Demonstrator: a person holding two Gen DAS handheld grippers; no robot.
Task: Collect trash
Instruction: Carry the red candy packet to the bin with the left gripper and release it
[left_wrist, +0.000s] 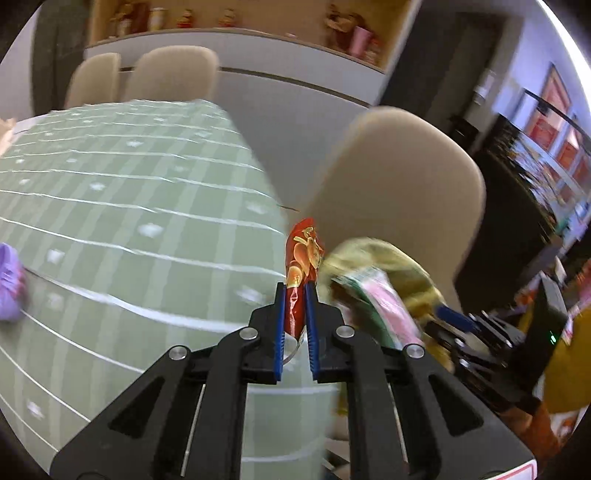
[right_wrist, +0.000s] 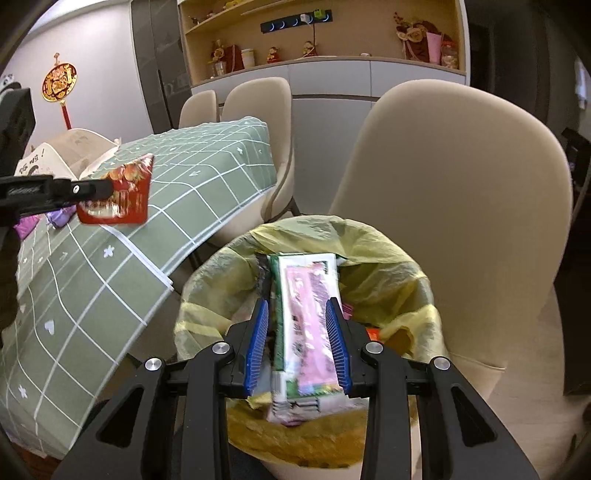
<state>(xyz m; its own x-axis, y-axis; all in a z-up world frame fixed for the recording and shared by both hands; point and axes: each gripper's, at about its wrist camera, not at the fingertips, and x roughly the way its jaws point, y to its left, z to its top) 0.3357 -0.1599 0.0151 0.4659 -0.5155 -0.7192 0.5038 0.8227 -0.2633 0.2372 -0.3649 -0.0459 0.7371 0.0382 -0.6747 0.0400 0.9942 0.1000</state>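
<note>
Left hand-held gripper (left_wrist: 295, 291) is clamped on a red snack wrapper (left_wrist: 301, 266) above the checked surface (left_wrist: 110, 206). Right hand-held gripper (right_wrist: 297, 314) pinches a pink tissue packet (right_wrist: 308, 317) over the yellow-lined bin (right_wrist: 388, 273). Risk: the wrapper, released short of the rim, would probably fall outside.

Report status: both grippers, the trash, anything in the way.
Left gripper shut on red foil wrapper above green checked tablecloth. Right gripper shut on pink-and-green packet over yellow-lined bin. Nothing blocking.
</note>
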